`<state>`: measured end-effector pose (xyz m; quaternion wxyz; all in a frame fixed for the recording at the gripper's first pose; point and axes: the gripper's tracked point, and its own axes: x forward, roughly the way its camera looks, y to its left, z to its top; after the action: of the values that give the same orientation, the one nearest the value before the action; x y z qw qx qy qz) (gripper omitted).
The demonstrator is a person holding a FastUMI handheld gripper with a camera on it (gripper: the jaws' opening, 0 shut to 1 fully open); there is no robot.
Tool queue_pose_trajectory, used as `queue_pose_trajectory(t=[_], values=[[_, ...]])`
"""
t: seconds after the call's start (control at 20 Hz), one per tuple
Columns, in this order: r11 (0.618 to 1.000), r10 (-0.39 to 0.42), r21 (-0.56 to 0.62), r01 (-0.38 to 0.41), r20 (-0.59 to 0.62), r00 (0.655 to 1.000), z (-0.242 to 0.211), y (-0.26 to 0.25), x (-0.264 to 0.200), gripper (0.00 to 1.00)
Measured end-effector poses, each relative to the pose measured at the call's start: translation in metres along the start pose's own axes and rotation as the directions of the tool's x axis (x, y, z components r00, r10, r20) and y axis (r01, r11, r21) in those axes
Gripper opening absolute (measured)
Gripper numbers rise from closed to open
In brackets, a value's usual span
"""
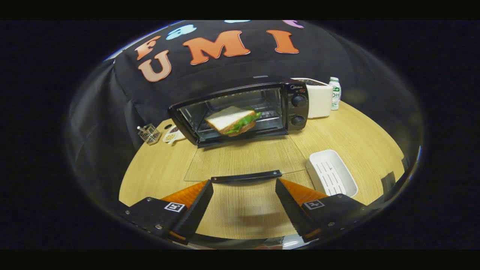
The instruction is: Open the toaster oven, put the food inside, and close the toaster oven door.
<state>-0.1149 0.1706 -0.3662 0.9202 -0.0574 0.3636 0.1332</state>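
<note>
A black toaster oven (296, 108) stands at the far side of the round wooden table (356, 135). Its glass door (243, 157) lies folded down flat toward me, with the dark handle bar (245, 176) at its near edge. A sandwich (232, 120) of white bread, lettuce and a brown filling rests on the rack inside the oven. My gripper (244, 184) is open, its fingers spread just short of the handle bar, one toward each end. Nothing is held between them.
An empty white tray (332, 173) lies right of the open door, close to my right finger. A white appliance (318, 98) and a small bottle (335, 93) stand right of the oven. A small wire basket (149, 134) and a small dish (173, 135) sit left of it.
</note>
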Motion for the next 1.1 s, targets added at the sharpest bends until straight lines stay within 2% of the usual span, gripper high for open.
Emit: queue_pose_trajectory(t=[0.25,0.65,1.1], values=[[0.996,-0.013,-0.087,0.009,-0.052,0.999,-0.029,-0.001,0.026,0.99],[0.989,-0.036,-0.147,0.024,-0.075,0.997,-0.035,-0.01,0.07,0.99],[0.993,-0.017,-0.121,0.01,-0.062,0.998,-0.015,-0.006,0.058,0.99]])
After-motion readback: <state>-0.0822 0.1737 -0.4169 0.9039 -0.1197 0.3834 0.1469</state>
